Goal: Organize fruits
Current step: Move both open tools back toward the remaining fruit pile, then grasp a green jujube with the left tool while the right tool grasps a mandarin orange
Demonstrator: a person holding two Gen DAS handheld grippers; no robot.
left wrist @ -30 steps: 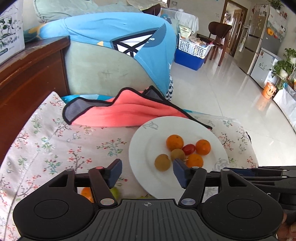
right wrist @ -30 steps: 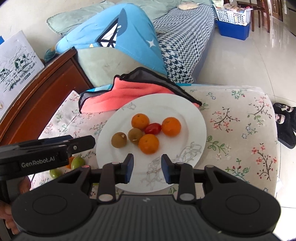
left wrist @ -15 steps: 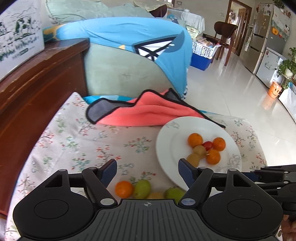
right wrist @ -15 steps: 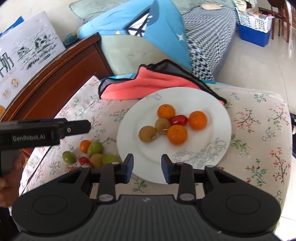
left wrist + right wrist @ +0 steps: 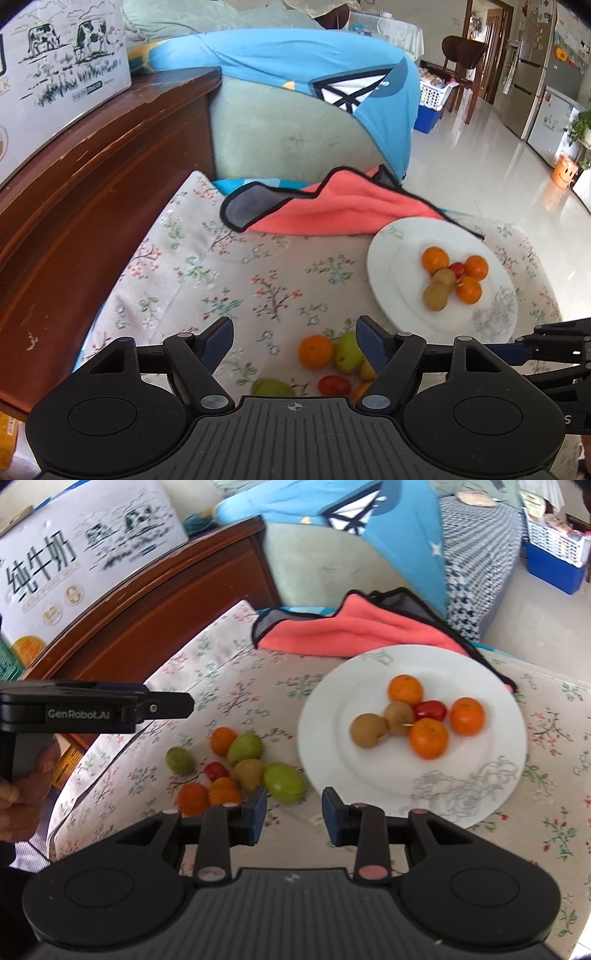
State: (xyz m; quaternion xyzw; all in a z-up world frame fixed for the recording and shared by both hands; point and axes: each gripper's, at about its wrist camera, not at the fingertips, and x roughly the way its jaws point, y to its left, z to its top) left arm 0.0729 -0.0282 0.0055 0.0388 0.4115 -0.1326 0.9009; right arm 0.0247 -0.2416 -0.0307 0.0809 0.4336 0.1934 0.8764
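Note:
A white plate [image 5: 491, 797] [image 5: 402, 299] on the floral cushion holds three oranges, two brown fruits and a red tomato [image 5: 429, 709]. Left of the plate lies a loose cluster: oranges [image 5: 222, 740], green fruits [image 5: 283, 782], a brown one and a small tomato [image 5: 216, 771]. My left gripper [image 5: 295, 336] is open and empty, hovering over this cluster; an orange [image 5: 316, 351] and a green fruit [image 5: 347, 352] show between its fingers. My right gripper [image 5: 294, 812] is open and empty, above the cushion between the cluster and the plate's near-left rim.
A coral cloth with black trim [image 5: 354, 631] lies behind the plate. A dark wooden cabinet [image 5: 74, 192] with a milk carton box [image 5: 74, 554] stands on the left. A sofa with a blue cushion [image 5: 314, 77] is behind. Tiled floor lies to the right.
Both grippers have swung left, away from the plate toward the loose fruit cluster, which has come into full view. The right gripper's jaws have opened wider.

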